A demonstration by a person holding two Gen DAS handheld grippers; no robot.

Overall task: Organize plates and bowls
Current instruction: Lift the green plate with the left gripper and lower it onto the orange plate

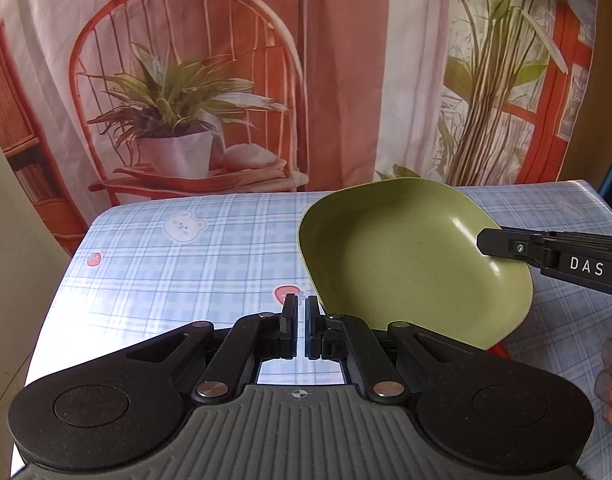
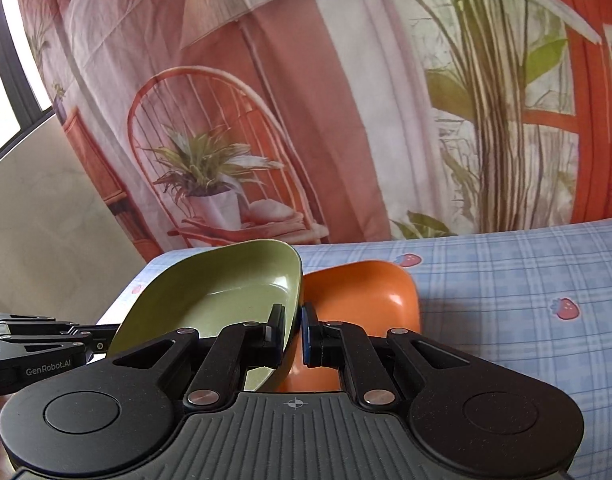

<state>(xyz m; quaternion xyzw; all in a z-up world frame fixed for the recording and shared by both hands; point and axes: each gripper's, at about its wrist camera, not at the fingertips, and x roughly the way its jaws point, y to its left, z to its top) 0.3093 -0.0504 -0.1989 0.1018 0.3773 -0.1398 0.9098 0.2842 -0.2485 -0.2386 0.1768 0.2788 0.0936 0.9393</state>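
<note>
One green plate (image 2: 226,288), one orange (image 2: 370,292)

bowls: 2 – one green bowl (image 2: 226,280); one orange bowl (image 2: 370,292) | grippers: 2

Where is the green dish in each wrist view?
Left wrist: green dish, right of centre, tilted, its right rim pinched by the right hand-held gripper.
Right wrist: green dish, lower centre-left, rim between the fingers.
Shared landmark: the printed potted plant on the backdrop.
</note>
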